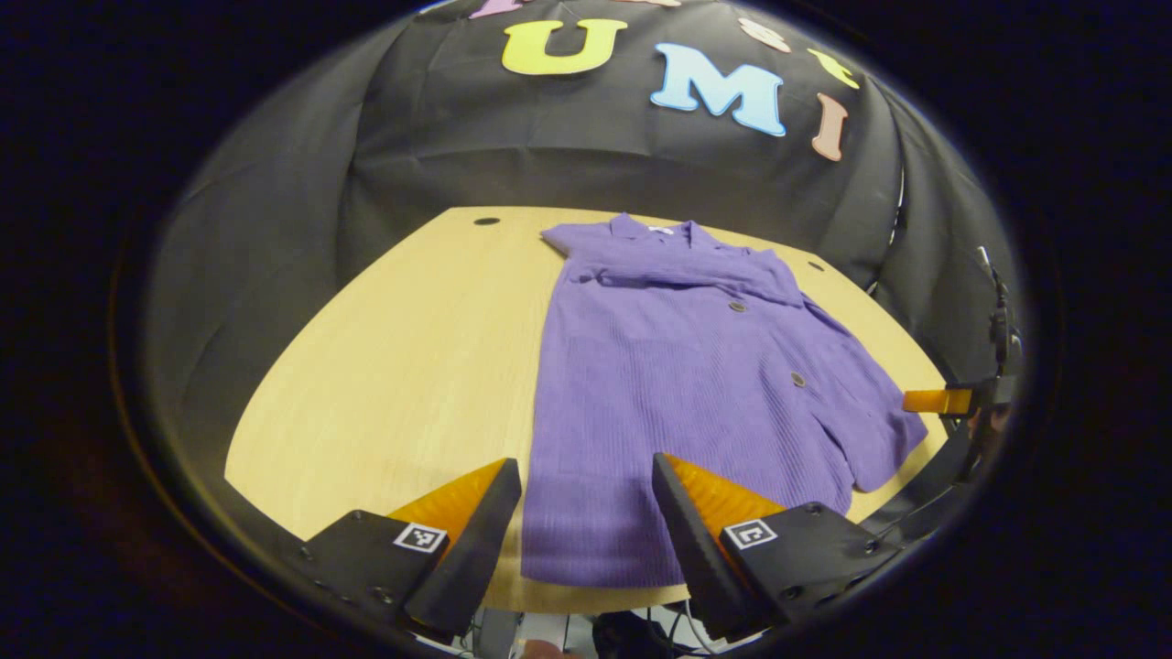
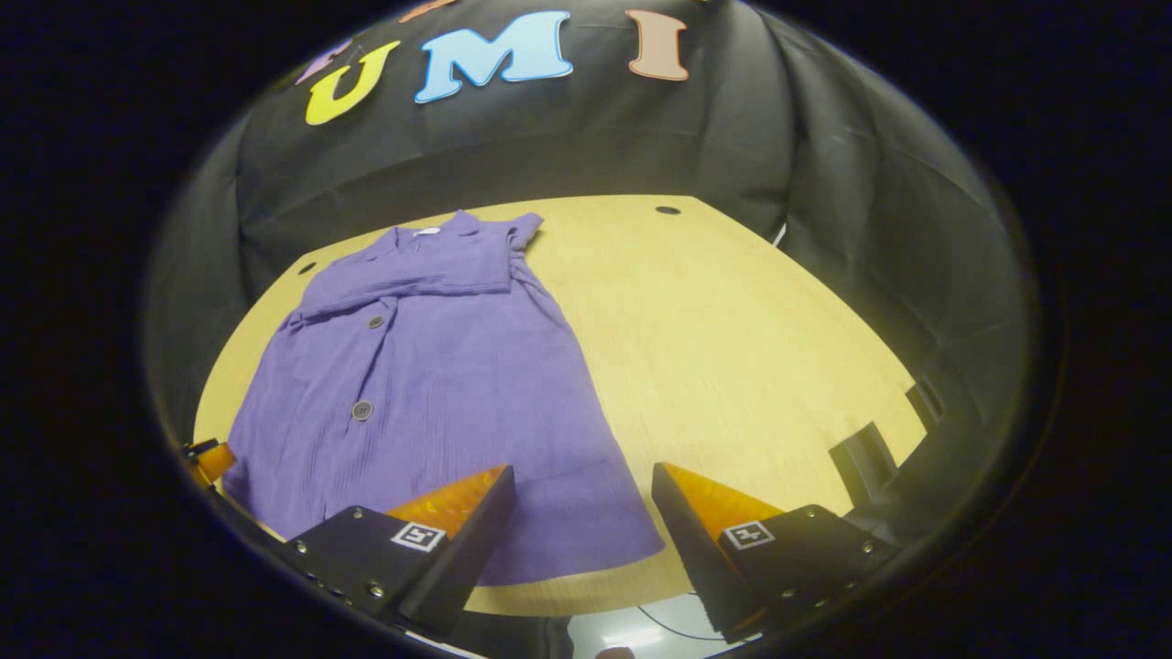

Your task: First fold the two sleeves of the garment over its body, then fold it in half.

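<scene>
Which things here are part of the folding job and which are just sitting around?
Part of the job:
purple garment
left gripper, open above the hem
right gripper, open at the hem's corner

Just there:
wooden table
black cloth wall
</scene>
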Demonstrator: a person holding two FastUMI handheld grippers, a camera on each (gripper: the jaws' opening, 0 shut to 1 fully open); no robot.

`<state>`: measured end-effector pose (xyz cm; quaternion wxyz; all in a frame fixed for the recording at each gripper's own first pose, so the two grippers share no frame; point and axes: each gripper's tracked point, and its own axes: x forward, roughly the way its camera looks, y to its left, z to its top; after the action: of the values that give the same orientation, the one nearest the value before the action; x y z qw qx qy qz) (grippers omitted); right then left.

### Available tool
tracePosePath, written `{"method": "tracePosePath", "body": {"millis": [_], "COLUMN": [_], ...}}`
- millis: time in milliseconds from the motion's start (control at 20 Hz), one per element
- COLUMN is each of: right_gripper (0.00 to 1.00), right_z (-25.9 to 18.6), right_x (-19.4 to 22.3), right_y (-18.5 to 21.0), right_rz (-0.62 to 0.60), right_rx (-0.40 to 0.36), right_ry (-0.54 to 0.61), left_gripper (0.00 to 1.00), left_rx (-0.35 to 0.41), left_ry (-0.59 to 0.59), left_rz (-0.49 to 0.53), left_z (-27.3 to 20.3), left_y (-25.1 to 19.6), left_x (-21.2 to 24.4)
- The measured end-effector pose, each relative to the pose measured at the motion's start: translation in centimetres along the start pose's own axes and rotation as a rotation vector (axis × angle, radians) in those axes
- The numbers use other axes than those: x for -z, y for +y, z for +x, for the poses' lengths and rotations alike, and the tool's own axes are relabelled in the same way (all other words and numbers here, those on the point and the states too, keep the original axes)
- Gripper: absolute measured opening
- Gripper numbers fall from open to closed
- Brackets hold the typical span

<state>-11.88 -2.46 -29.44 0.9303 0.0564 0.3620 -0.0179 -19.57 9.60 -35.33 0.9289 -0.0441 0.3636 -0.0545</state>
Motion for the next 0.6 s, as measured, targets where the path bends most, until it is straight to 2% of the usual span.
{"method": "tracePosePath", "body": {"millis": [250,450,550,600], "right_gripper": [0.94,0.94,0.96,0.95], "right_z": [0.0,0.4,0.3,0.5], "right_x": [1.1,2.3,3.8,3.5], "right_y": [0.5,-0.2,0.9,1.4], "right_rz": [-0.019,-0.113,-0.102,-0.069], "right_rx": [-0.011,0.043,0.005,-0.008], "right_ry": [0.022,0.032,0.078,0.062], "left_gripper": [0.94,0.98,0.96,0.94], "left_rx": [-0.016,-0.009,-0.014,-0.014], "left_ry": [0.028,0.027,0.027,0.027], "left_rz": [0.032,0.042,0.062,0.074], "left_z": [-0.7,-0.6,-0.4,-0.1], "left_y": [0.0,-1.5,-2.1,-2.5], "left_x": [2.2,2.5,2.7,2.7]}}
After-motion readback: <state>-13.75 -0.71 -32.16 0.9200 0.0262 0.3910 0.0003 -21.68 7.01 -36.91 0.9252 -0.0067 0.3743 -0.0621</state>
